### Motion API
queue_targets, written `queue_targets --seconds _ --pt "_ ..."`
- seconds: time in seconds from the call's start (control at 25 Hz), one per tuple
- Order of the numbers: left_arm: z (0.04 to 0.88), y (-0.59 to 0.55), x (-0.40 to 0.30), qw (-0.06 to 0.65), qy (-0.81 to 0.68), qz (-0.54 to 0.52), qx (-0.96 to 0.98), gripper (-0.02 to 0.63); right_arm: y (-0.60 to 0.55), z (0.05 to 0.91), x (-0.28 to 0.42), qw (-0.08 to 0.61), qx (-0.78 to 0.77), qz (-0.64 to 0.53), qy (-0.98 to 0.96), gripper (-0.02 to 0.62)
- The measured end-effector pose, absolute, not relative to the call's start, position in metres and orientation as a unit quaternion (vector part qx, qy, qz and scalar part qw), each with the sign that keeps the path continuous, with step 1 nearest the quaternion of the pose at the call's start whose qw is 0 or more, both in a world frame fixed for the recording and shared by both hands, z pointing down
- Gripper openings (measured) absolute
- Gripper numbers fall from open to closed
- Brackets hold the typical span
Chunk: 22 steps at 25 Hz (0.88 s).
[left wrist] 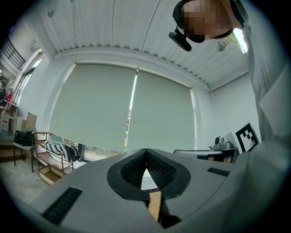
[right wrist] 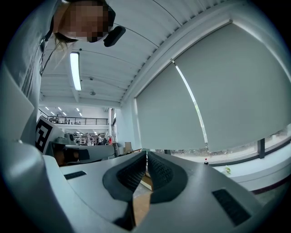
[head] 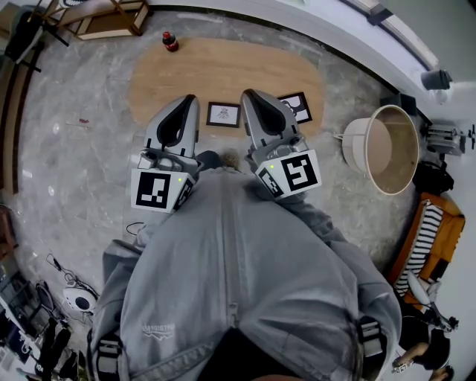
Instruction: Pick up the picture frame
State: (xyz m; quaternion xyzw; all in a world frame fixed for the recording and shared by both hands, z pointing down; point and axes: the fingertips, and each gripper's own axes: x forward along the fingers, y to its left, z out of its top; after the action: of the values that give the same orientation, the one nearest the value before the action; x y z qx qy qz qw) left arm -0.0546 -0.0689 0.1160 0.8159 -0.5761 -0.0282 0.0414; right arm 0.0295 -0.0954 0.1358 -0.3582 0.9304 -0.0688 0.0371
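Note:
Two picture frames lie flat on an oval wooden tabletop [head: 223, 71]. A small dark frame with a white picture [head: 223, 114] lies between my two grippers' tips. A second black frame [head: 300, 106] lies to its right, partly hidden behind my right gripper [head: 248, 94]. My left gripper [head: 192, 98] hovers just left of the small frame. Both grippers point level, side by side, at the table's near edge. In the left gripper view the jaws [left wrist: 146, 150] meet at the tips with nothing between them. The right gripper [right wrist: 146, 153] looks the same in its own view.
A cola bottle [head: 170, 41] stands at the table's far left edge. A round beige tub [head: 387, 149] sits on the floor to the right, with a striped cushion on a wooden seat [head: 425, 242] beyond it. Wooden shelving [head: 111, 18] stands at the far left.

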Motion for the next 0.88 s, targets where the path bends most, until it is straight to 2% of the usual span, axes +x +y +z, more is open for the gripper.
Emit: queue_targets --seconds 0.52,0.88 --pt "0.102 -0.128 -0.070 0.044 -0.533 -0.013 0.845 0.018 -0.144 0.116 0.020 0.049 -0.409 -0.070 0.908 0.034" --pt "0.130 -0.159 -0.071 0.067 -0.524 0.021 0.849 0.018 -0.165 0.143 0.038 0.041 -0.430 -0.106 0.895 0.032"
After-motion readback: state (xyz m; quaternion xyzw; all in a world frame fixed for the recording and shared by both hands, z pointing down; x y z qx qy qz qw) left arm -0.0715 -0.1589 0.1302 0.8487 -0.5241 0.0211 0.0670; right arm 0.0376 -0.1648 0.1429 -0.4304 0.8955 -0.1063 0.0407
